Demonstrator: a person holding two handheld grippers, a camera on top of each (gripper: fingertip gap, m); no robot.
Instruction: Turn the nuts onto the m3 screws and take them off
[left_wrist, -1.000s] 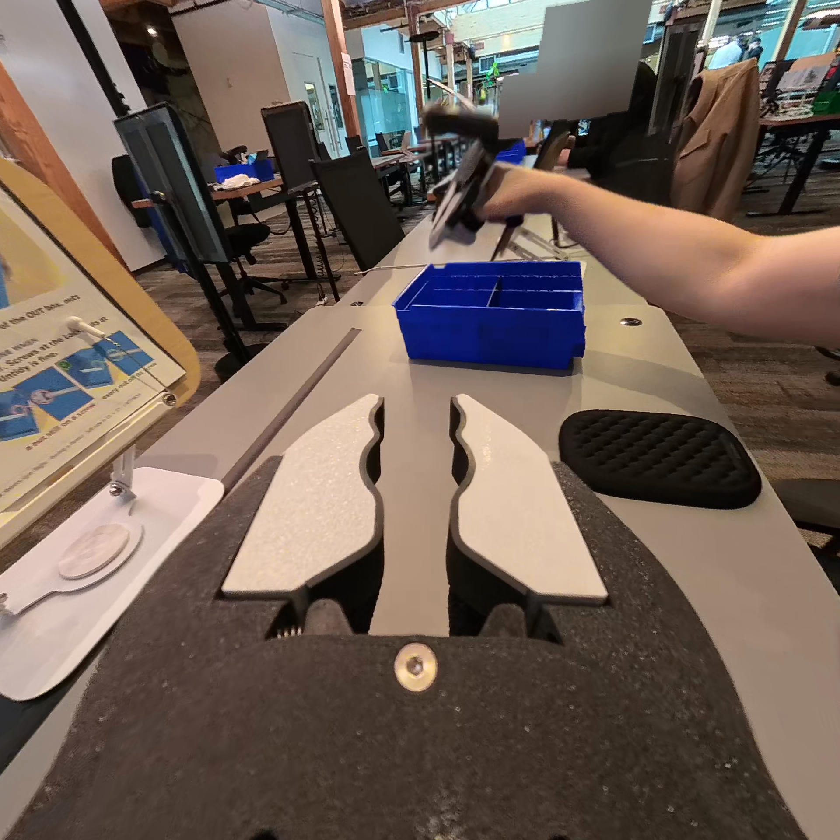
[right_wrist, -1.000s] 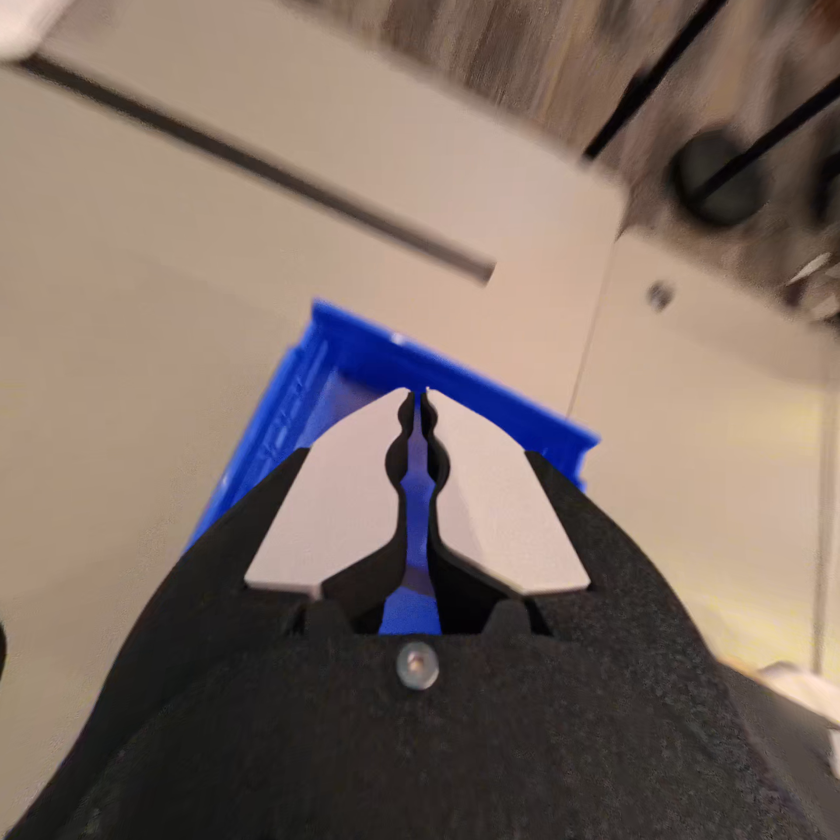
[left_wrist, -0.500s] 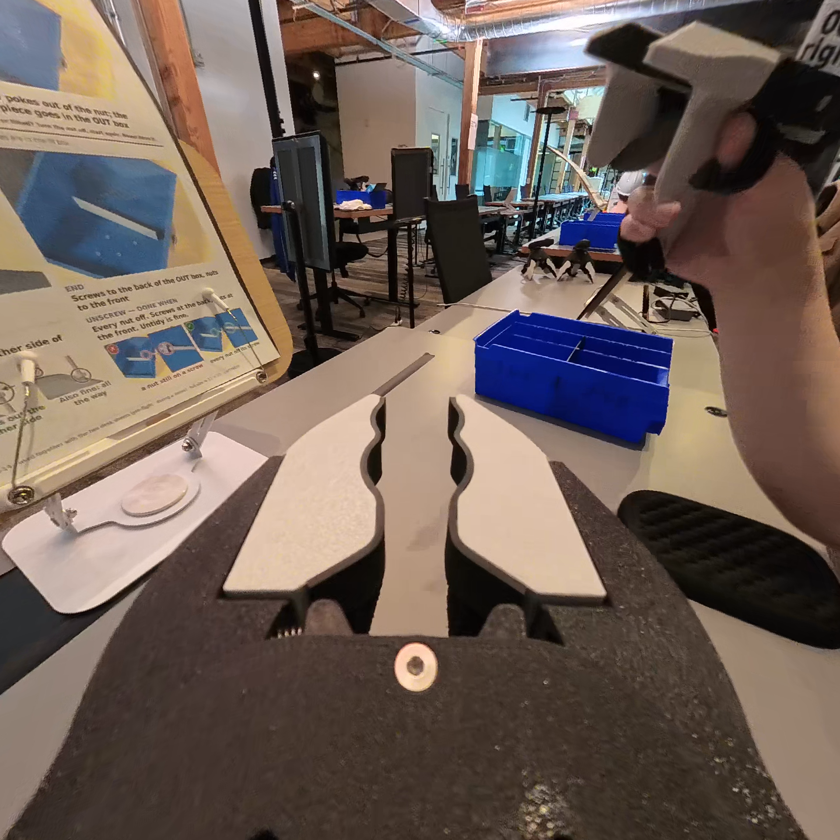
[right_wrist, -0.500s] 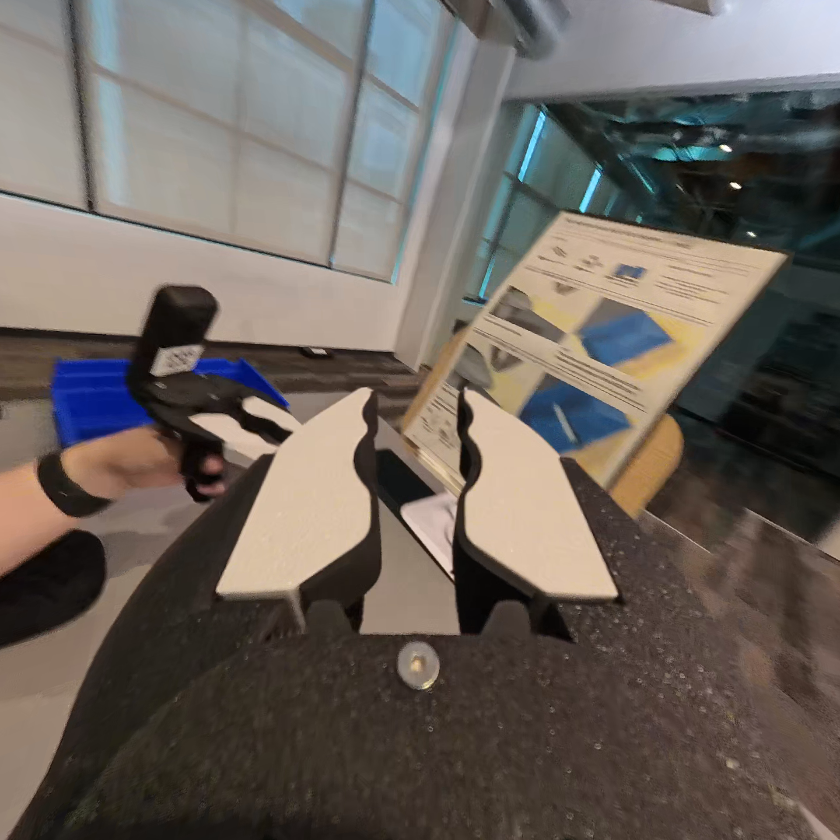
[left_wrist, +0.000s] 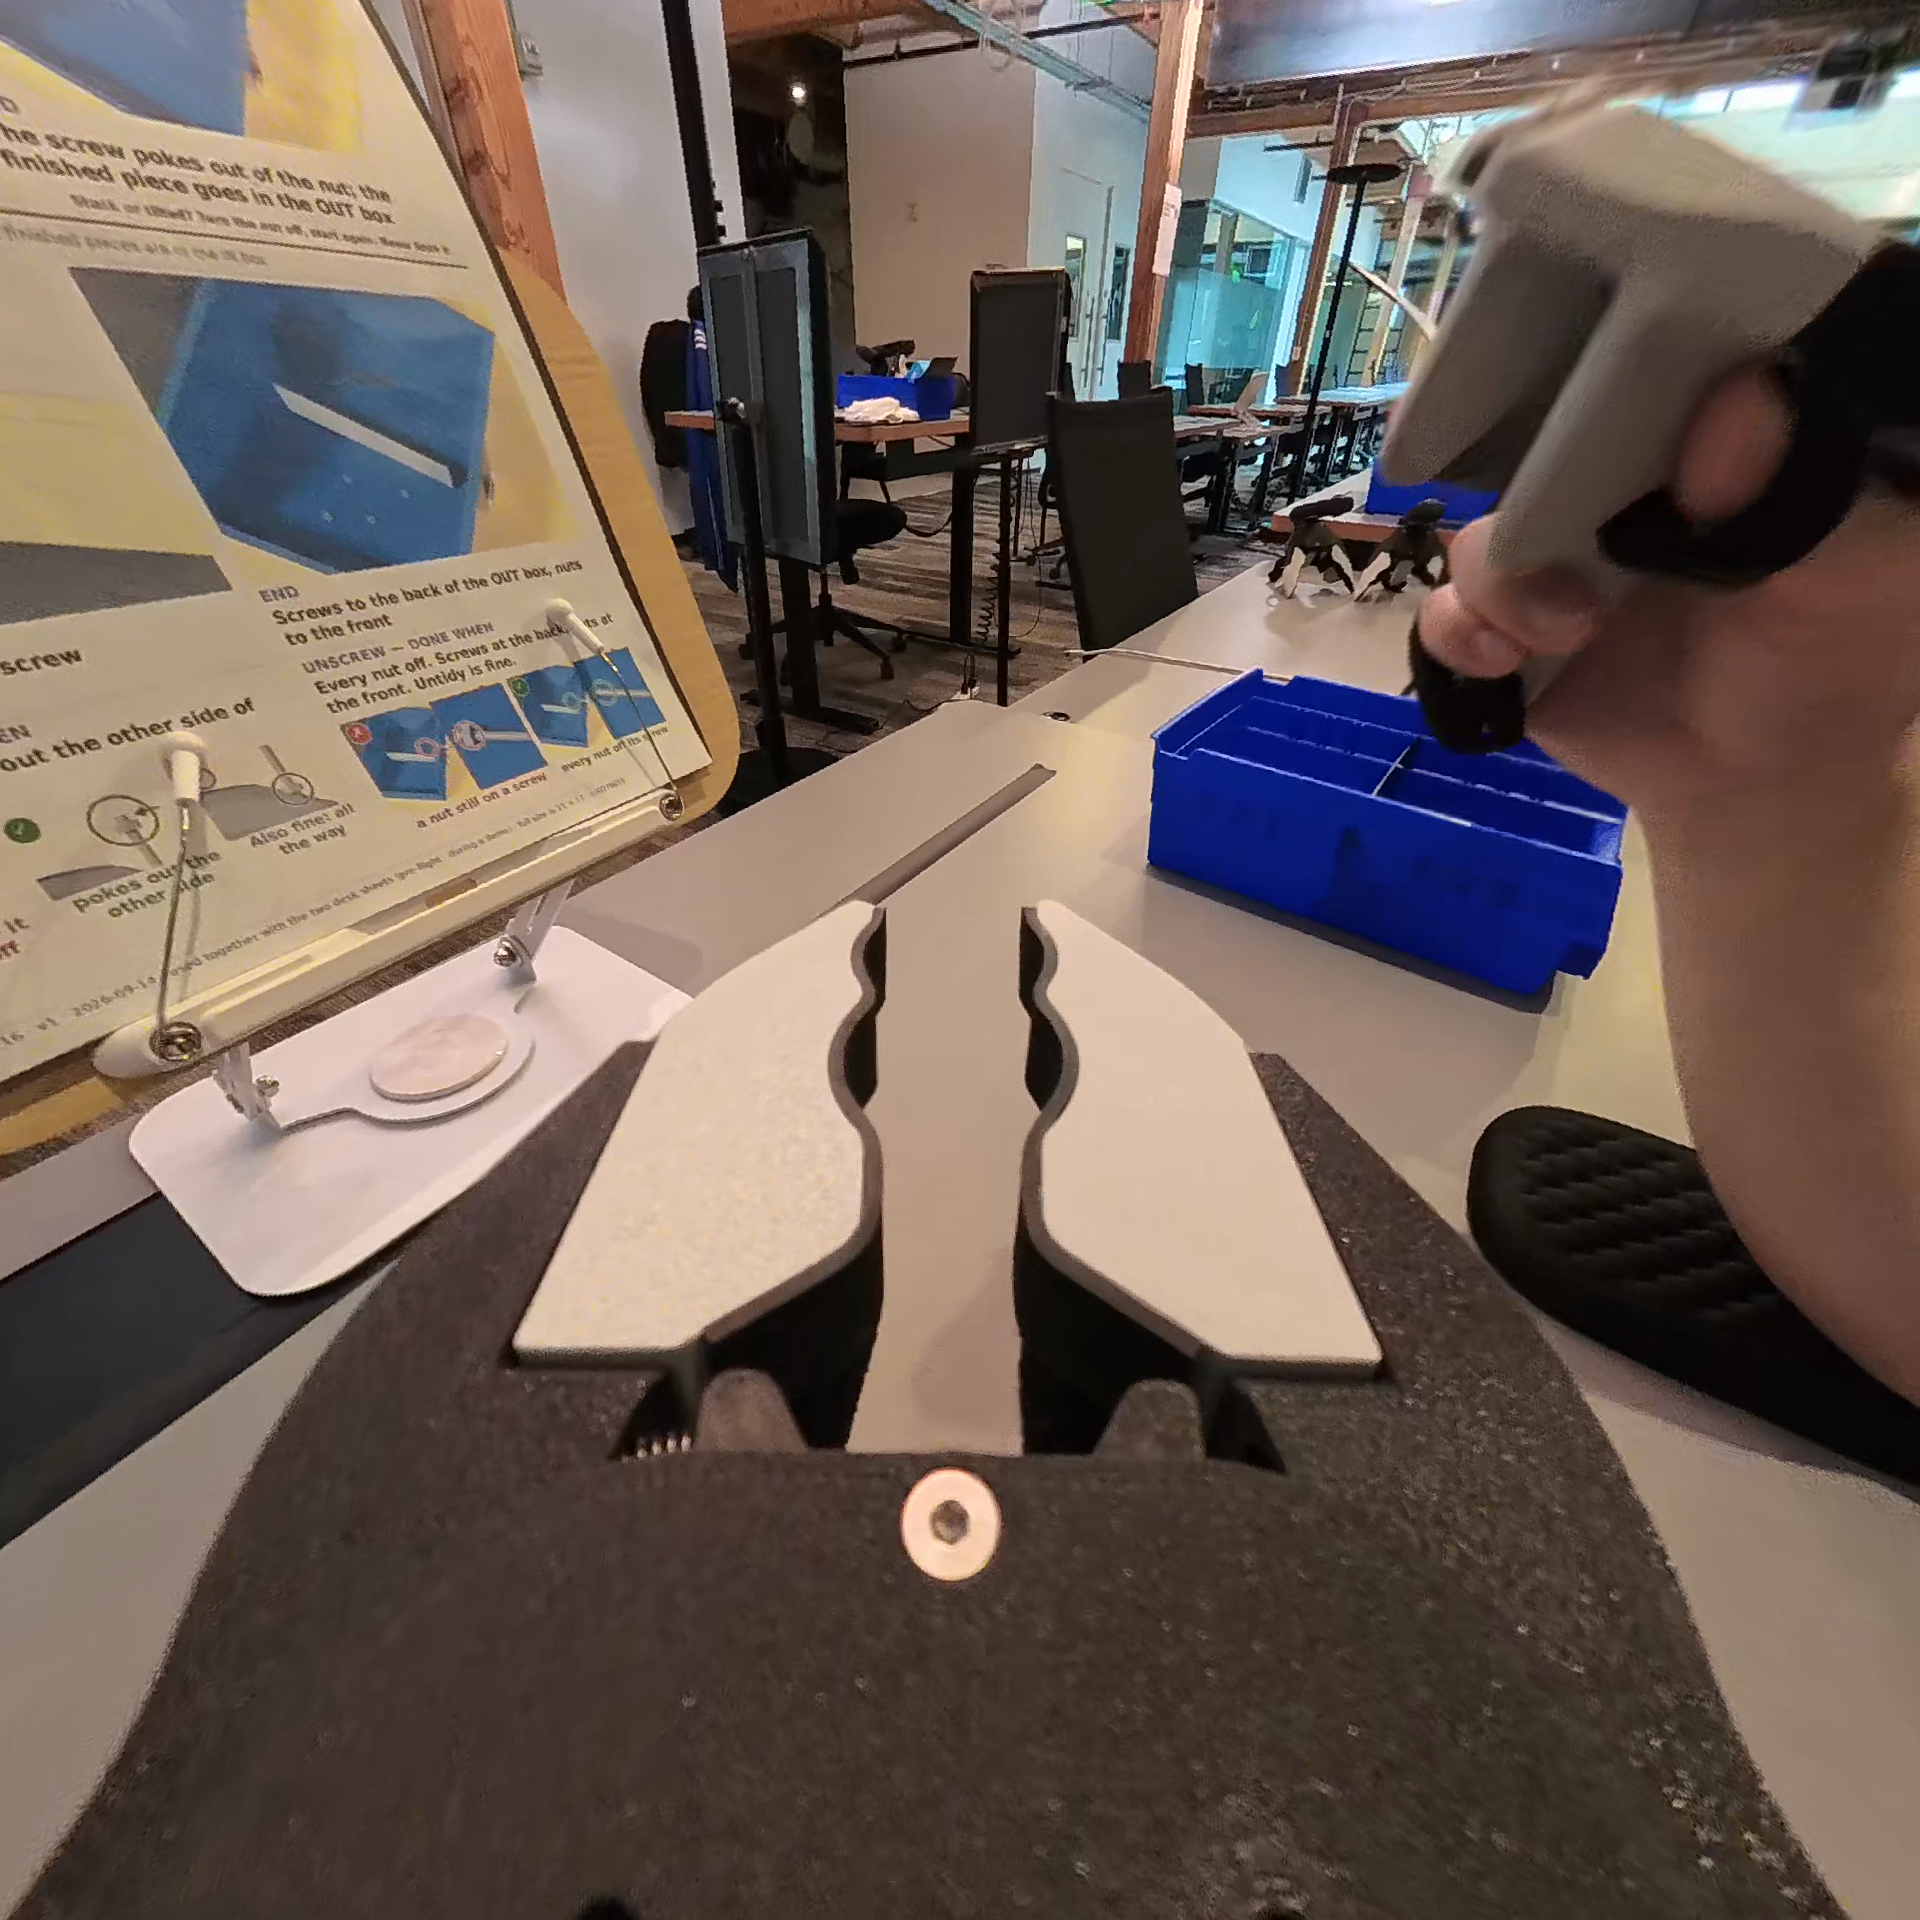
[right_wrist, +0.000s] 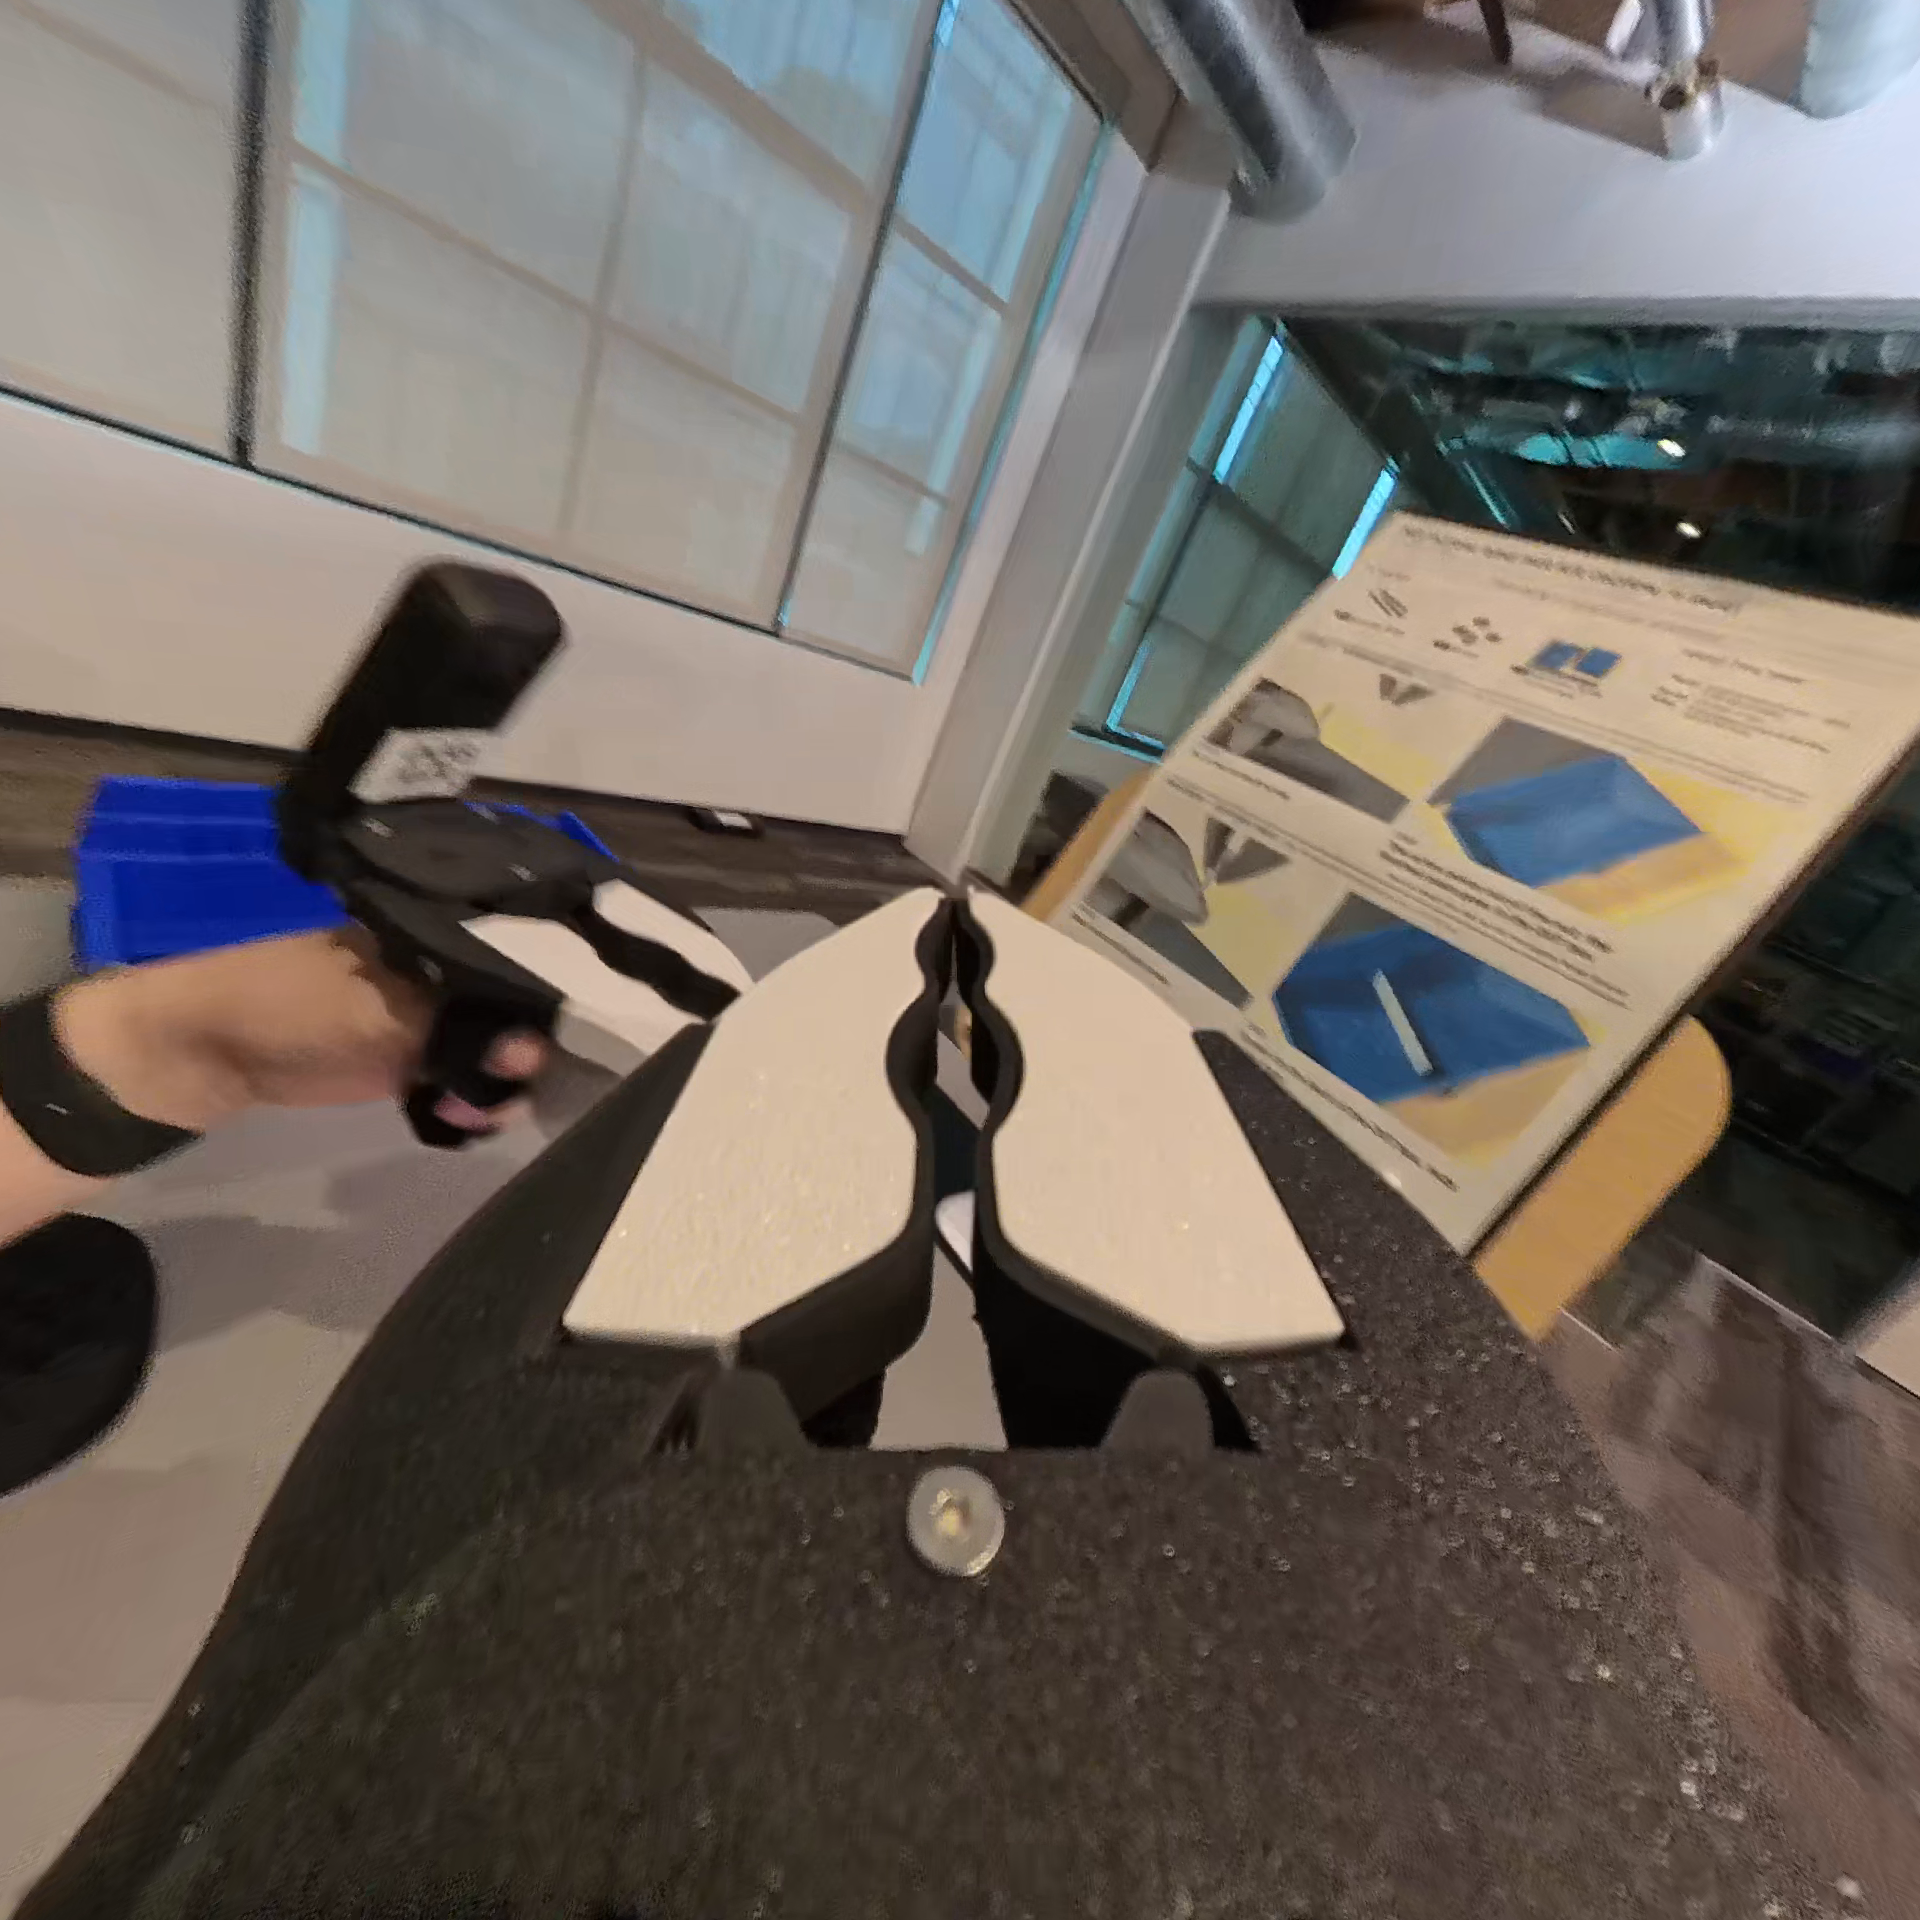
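The right gripper (right_wrist: 952, 906) jaws have apparently closed, tips touching, nothing between.

I see one big carrier of writing: a printed instruction sheet (left_wrist: 312, 468) clipped to a tilted wooden board (left_wrist: 613, 343) on the left of the table. It bears several blocks of black print, bold headings, and small green and red marks beside its drawings of blue boxes. In my right wrist view the same sheet is too blurred to read. A white sticker (right_wrist: 421, 764) with a square black-and-white code sits on the body of the left gripper (left_wrist: 951, 914). The front wall of the blue bin (left_wrist: 1382, 883) shows faint dark marks I cannot make out.
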